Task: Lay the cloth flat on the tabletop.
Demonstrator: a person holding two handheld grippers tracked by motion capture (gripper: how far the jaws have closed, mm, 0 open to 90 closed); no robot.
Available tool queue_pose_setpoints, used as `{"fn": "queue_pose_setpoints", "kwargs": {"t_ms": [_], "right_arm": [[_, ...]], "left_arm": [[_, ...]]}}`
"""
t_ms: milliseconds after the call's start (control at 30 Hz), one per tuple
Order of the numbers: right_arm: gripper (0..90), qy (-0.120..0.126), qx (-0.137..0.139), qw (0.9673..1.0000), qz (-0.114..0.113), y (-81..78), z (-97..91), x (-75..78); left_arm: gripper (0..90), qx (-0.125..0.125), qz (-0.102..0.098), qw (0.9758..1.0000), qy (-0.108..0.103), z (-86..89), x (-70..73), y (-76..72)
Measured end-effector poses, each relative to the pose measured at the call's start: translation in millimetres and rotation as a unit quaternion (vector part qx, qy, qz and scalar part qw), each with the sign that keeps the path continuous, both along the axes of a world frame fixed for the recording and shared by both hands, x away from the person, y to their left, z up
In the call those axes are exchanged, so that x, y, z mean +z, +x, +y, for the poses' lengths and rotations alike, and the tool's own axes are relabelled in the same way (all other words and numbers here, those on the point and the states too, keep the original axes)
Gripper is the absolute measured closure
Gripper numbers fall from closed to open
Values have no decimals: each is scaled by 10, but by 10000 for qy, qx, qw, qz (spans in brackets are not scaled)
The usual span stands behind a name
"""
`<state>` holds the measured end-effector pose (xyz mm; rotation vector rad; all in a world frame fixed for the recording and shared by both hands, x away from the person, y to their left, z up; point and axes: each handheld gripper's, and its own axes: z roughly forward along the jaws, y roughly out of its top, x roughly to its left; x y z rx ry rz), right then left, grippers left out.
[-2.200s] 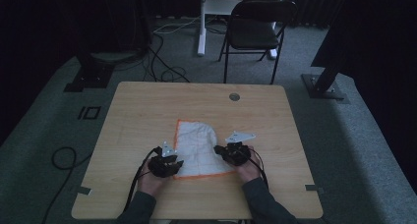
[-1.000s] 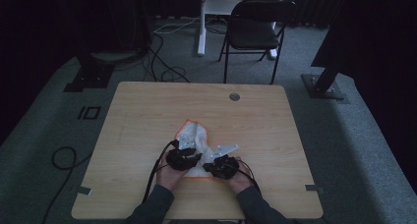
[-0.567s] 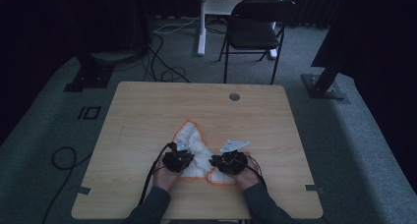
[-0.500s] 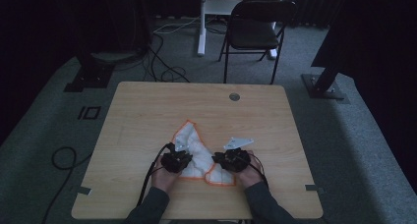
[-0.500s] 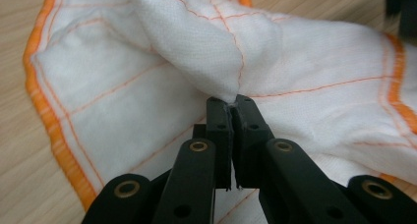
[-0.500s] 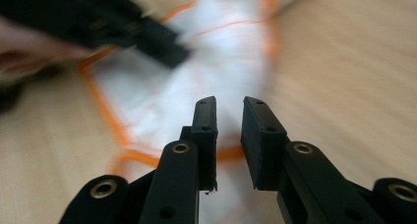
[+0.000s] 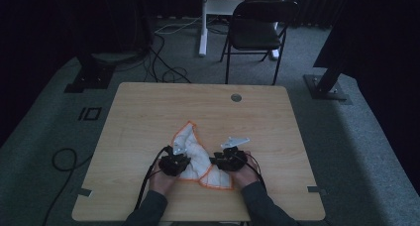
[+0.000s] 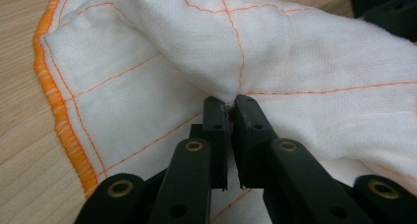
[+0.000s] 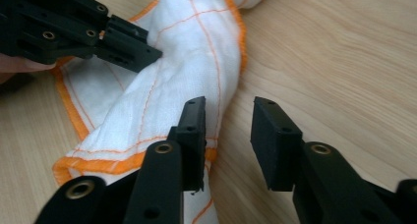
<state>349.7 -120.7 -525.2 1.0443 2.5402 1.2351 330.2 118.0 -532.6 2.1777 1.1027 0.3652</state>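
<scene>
From my remote seat, nearest me are the person's two sleeved forearms, coming in over the tabletop's (image 7: 148, 112) near edge. My left hand-held gripper (image 8: 229, 103) has its jaws almost together, pinching a small fold of the white cloth with orange stitching (image 8: 275, 52); the jaws have just eased apart slightly, yet the fold remains caught between the pads. My right hand-held gripper (image 9: 228, 116) stands with its jaws apart and has just been opening; its left finger (image 9: 194, 130) touches the cloth's orange hem, while bare wood shows in the gap between the jaws. In the high view the left hand-held gripper (image 7: 174, 162) and right hand-held gripper (image 7: 229, 159) sit close together, with the cloth (image 7: 190, 149) bunched between them, near the middle of the tabletop's near edge. Beyond, a small round grommet (image 7: 236, 97) sits by the far edge. Farther off, a dark folding chair (image 7: 257, 30) stands on the grey floor.
</scene>
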Motion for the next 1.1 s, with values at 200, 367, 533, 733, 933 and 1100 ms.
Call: {"fn": "queue_pose_setpoints", "kwargs": {"t_ms": [200, 367, 533, 733, 933, 1100], "right_arm": [[582, -26, 74, 9999, 153, 44, 100, -69], [776, 95, 316, 9990, 307, 61, 112, -86], [900, -25, 358, 9993, 143, 39, 131, -73], [900, -47, 290, 9996, 2, 21, 123, -37], [631, 98, 77, 9999, 62, 79, 133, -48], [553, 93, 103, 9997, 193, 134, 175, -69]], "left_arm": [[783, -15, -6, 10000, 8, 0, 8, -12], [735, -13, -56, 9999, 95, 52, 35, -59], [732, 33, -55, 9999, 159, 137, 13, -97], [732, 56, -70, 9999, 118, 179, 4, -106], [732, 61, -91, 9999, 128, 175, 1, -109], [732, 72, -111, 9998, 124, 174, -3, -114]]}}
